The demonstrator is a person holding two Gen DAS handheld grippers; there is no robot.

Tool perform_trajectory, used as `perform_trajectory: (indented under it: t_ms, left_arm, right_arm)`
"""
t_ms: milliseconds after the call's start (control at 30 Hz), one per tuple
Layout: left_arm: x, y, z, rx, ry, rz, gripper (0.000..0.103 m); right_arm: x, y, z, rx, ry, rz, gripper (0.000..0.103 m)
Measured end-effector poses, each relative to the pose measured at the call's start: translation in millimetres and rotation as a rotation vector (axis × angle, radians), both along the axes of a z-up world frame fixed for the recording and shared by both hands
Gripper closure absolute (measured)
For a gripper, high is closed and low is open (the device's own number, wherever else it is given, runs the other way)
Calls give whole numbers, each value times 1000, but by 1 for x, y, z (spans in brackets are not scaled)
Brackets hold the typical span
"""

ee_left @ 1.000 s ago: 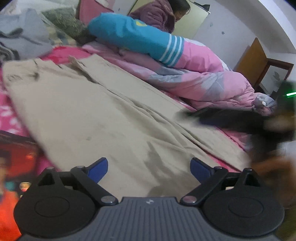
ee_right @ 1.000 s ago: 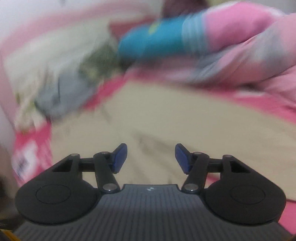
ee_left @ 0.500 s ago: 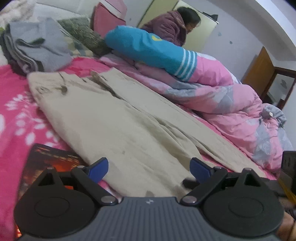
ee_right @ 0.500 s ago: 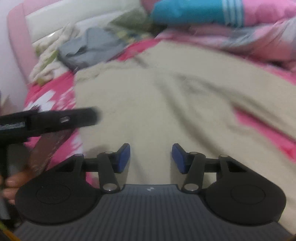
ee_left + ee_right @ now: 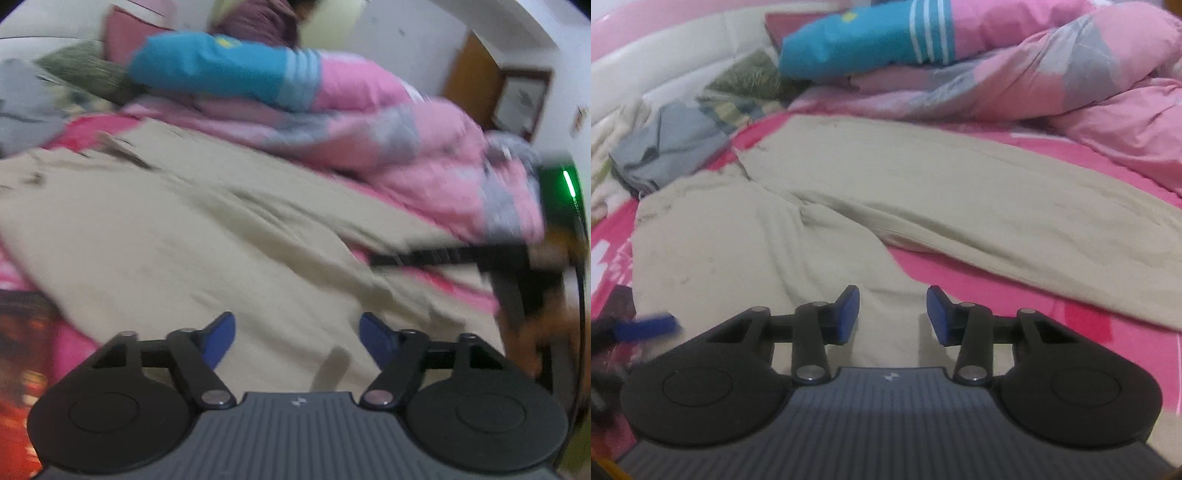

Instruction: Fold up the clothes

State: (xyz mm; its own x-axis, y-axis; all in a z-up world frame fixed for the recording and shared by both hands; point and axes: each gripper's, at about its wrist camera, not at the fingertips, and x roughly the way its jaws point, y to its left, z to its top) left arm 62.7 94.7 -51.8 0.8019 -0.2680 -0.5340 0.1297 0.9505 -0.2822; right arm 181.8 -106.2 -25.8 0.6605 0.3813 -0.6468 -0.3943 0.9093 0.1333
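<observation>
- Trousers [image 5: 820,236] lie spread flat on the bed [image 5: 1071,317], legs splayed, ready for folding.
- Left gripper [image 5: 297,334] and right gripper [image 5: 892,314], jaws just closing yet still apart and empty, hover over cloth, likely seeking a hem.

Left gripper [image 5: 297,334] jaws closing, narrower than before, nothing between. Right gripper [image 5: 892,314] jaws closing too, hanging over beige trousers [image 5: 923,192], empty.

Beige trousers [image 5: 923,192]; pink floral sheet [image 5: 1015,280]; blue fingers [image 5: 847,314].
</observation>
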Motion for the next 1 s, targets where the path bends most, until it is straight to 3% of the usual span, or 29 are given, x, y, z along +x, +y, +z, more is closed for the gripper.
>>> perform_trajectory:
  t_ms: [100,200,267,333,500,600,867,1000]
  left_arm:
    - [-4,-13,-6,68,-41,-14,33]
    - [-4,-9,-10,37,-43,-19,33]
    - [-4,-6,-12,11,-42,-21,33]
    - [-5,-3,-13,1,-46,-22,33]
    - [-6,-7,-14,24,-48,-28,33]
    - [-8,-9,-14,41,-45,-32,33]
    - [-20,-13,-12,104,-42,-51,33]
    - [-24,-12,-12,116,-39,-56,33]
  right_arm:
    - [30,7,-3,3,42,59,59]
    - [56,18,-14,20,130,121,57]
    - [59,23,-19,18,147,142,62]
    - [56,29,-19,-12,131,151,101]
    - [46,38,-13,-124,-3,108,101]
    - [56,39,-27,-157,-17,86,101]
    - [38,18,4,-151,-111,-40,93]
    - [23,8,12,-26,-59,59,92]
